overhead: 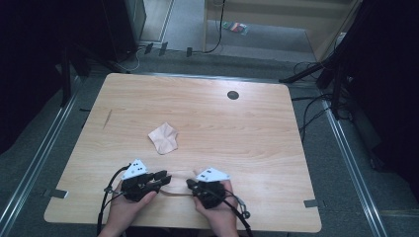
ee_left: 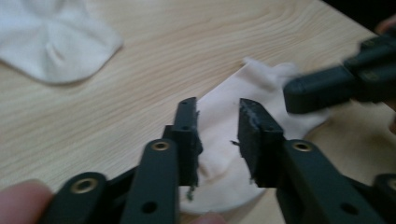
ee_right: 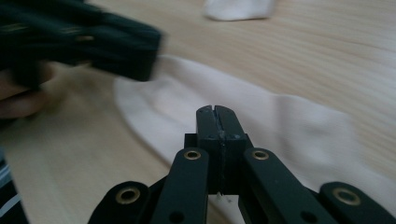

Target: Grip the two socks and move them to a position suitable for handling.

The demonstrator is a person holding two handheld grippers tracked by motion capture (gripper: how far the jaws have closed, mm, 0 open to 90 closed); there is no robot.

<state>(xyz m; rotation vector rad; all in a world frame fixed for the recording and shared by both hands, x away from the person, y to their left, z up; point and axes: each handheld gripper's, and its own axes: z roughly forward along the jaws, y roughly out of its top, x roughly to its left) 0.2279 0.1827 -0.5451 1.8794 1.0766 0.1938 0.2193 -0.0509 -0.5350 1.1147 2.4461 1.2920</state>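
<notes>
Right gripper view: right tool (ee_right: 216, 109), jaws together, over sock (ee_right: 289, 126).

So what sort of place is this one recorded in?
Probably a lab or recording room, not a home: a bare wooden table with a cable hole, cables across grey carpet, and dark equipment stands.

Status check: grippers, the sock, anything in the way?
Left gripper open over near sock. Right gripper shut, nothing between jaws. Second sock apart, mid-table.

We see a light wooden worktop (overhead: 237, 123) with round corners. A small dark round spot (overhead: 232, 95) sits near its far edge. A folded pale sock (overhead: 163, 138) lies in the middle. Another pale sock (overhead: 179, 183) lies flat by the near edge.
</notes>
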